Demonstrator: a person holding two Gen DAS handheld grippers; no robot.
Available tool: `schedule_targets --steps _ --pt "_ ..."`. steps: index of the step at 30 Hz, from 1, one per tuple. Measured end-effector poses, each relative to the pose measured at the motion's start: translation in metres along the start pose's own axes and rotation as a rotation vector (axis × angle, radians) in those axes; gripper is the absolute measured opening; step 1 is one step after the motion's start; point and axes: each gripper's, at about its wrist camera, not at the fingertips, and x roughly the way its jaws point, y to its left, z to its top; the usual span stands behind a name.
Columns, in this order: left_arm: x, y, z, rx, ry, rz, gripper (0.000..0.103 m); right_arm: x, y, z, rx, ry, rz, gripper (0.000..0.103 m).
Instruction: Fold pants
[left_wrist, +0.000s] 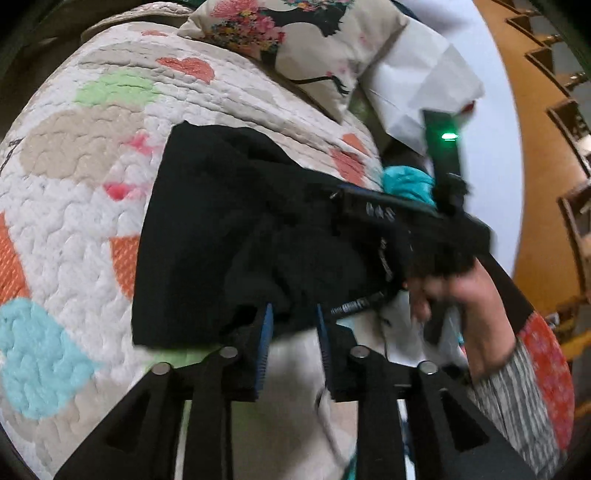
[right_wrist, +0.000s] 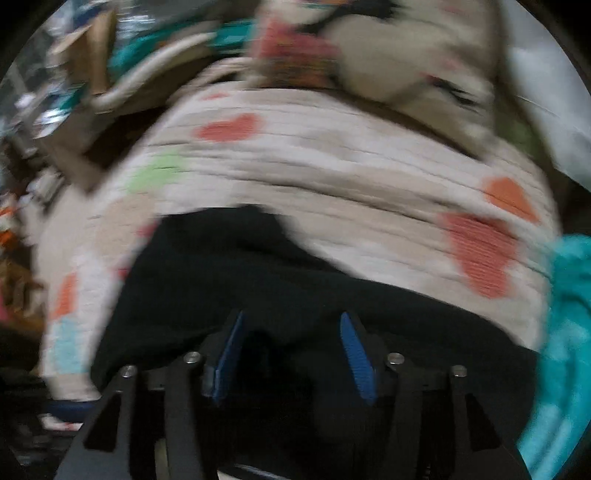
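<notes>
Black pants bunched in a loose fold on a quilted bedspread dotted with coloured hearts, near edge ragged and lumpy, far corner lying flat and square. Same pants spread dark and wide across the lower half of the right wrist view, heavily blurred.

Left gripper at the near hem, blue pads a little apart, a tuck of black cloth reaching down between them; pads not plainly pressing on it, so released rather than clenched. Right gripper above the cloth with blue pads clearly spread, dark fabric behind and below, nothing pinched.

In the left wrist view, right hand wrapped round its tool's handle just beside the pants, patterned sleeve trailing off behind, a green light glowing on the black body above.

Further out: floral pillow at the head of the bedspread, white sheet beside it, teal fabric bunched at the bed's edge.
</notes>
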Motion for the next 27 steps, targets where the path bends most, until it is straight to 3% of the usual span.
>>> schedule_targets --steps 2,3,4,6,10,13,17,20,21,22,24,27 --pt "-0.013 0.011 -0.002 -0.016 -0.022 0.010 0.030 -0.004 -0.019 0.003 0.044 -0.005 -0.146 0.058" --pt "-0.021 0.020 -0.001 -0.039 -0.045 0.029 0.031 -0.013 -0.025 0.005 0.084 -0.036 -0.168 0.058" --pt "-0.025 0.028 0.002 -0.061 -0.063 0.045 0.031 -0.022 -0.029 0.007 0.117 -0.071 -0.131 0.058" --pt "-0.030 0.047 0.006 -0.131 -0.090 0.096 0.031 -0.039 -0.026 0.011 0.169 -0.141 0.029 0.058" --pt "-0.020 0.063 0.015 -0.172 -0.111 0.133 0.031 -0.040 0.023 0.023 0.070 -0.155 0.211 0.058" --pt "-0.003 0.060 0.019 -0.140 -0.095 0.139 0.032 -0.022 0.065 0.031 -0.027 -0.100 0.229 0.063" --pt "0.020 0.058 0.021 -0.121 -0.088 0.154 0.046 0.021 0.100 0.046 -0.090 -0.010 0.225 0.065" --pt "0.027 0.055 0.023 -0.087 -0.078 0.183 0.041 0.052 0.121 0.053 -0.125 0.050 0.213 0.064" --pt "0.027 0.052 0.023 -0.063 -0.068 0.210 0.022 0.059 0.127 0.053 -0.133 0.075 0.220 0.059" --pt "0.028 0.052 0.024 -0.046 -0.059 0.239 0.011 0.067 0.132 0.052 -0.143 0.108 0.230 0.026" --pt "0.026 0.057 0.023 -0.040 -0.051 0.240 0.006 0.072 0.145 0.051 -0.179 0.122 0.181 0.019" --pt "0.014 0.064 0.022 -0.071 -0.053 0.220 0.006 0.065 0.145 0.054 -0.141 0.117 0.208 0.014"
